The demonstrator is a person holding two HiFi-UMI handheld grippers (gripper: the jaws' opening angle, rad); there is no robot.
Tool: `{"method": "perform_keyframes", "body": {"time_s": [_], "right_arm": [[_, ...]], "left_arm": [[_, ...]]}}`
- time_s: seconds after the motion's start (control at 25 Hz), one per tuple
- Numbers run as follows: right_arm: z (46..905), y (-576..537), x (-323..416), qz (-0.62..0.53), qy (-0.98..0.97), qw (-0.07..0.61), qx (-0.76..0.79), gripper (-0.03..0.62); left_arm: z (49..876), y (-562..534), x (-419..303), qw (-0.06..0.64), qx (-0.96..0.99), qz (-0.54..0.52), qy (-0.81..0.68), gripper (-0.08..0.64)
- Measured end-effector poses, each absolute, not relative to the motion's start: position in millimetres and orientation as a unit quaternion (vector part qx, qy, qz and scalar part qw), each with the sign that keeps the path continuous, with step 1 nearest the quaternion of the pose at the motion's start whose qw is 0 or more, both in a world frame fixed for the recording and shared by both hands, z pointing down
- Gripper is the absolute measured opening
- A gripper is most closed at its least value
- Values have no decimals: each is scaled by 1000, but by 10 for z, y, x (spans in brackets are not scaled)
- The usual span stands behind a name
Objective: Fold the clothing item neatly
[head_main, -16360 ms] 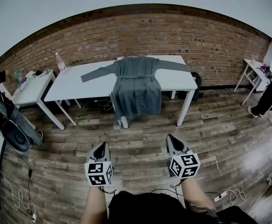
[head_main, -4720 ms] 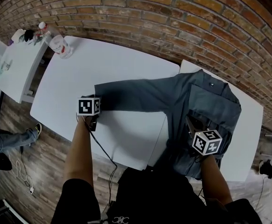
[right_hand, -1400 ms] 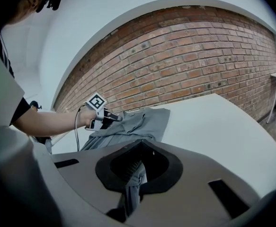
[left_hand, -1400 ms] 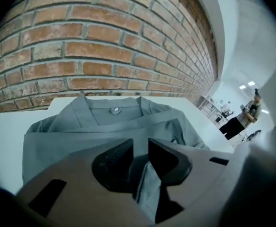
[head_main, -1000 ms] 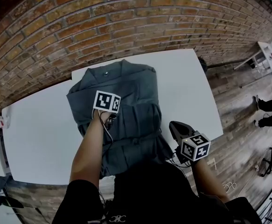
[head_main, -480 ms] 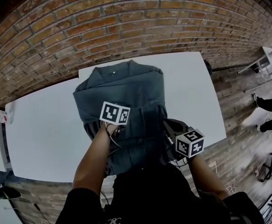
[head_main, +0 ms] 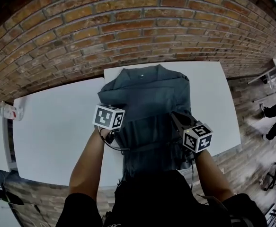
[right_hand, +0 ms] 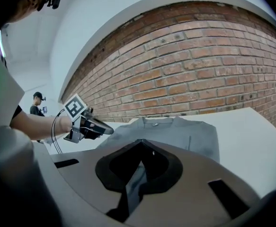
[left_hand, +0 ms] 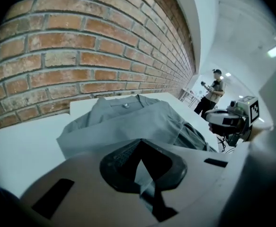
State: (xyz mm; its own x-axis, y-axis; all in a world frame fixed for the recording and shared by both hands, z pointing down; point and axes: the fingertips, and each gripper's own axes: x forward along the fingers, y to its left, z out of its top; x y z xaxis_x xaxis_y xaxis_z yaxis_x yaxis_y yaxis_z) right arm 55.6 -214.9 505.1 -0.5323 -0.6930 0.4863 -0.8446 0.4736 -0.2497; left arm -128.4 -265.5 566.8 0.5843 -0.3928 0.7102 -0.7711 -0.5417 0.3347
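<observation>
1. Left tongs (left_hand: 142,174) and right tongs (right_hand: 135,174) are both clamped shut, each pinching an edge of the shirt (head_main: 149,91) at its near end.
2. I'd carry both edges forward together, level, with the cloth taut between my tips.
3. Past the tips the shirt lies flat on the table (head_main: 57,126), sleeves tucked in. I'd land the edge square at the collar (head_main: 142,71).

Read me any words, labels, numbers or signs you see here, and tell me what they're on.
No readable text anywhere.
Marker cubes: black-and-white square patterns, no words.
Bottle at far left: label too small to read.
Grey garment: no print visible.
</observation>
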Motion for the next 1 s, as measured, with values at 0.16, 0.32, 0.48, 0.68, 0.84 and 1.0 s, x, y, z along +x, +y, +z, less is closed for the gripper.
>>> {"method": "perform_keyframes", "body": {"time_s": [0.16, 0.32, 0.48, 0.68, 0.84, 1.0], "right_arm": [[4967, -2376, 238, 205, -846, 180, 459, 0], [4862, -2547, 130, 177, -848, 210, 452, 1], [4807, -2827, 232, 155, -848, 241, 446, 2], [4877, -3371, 467, 142, -853, 265, 427, 2], [5100, -3854, 605, 183, -856, 282, 393, 31], [5474, -4297, 639, 227, -850, 325, 348, 117]], "left_arm": [[5539, -2785, -1619, 286, 839, 305, -349, 1], [5396, -2973, -1758, 247, 852, 307, -343, 2], [5286, -3246, -1869, 239, 853, 284, -366, 8], [5369, -3564, -1842, 216, 848, 319, -364, 67], [5536, -3868, -1766, 232, 841, 336, -356, 118], [5754, -4175, -1658, 253, 833, 358, -338, 150]]}}
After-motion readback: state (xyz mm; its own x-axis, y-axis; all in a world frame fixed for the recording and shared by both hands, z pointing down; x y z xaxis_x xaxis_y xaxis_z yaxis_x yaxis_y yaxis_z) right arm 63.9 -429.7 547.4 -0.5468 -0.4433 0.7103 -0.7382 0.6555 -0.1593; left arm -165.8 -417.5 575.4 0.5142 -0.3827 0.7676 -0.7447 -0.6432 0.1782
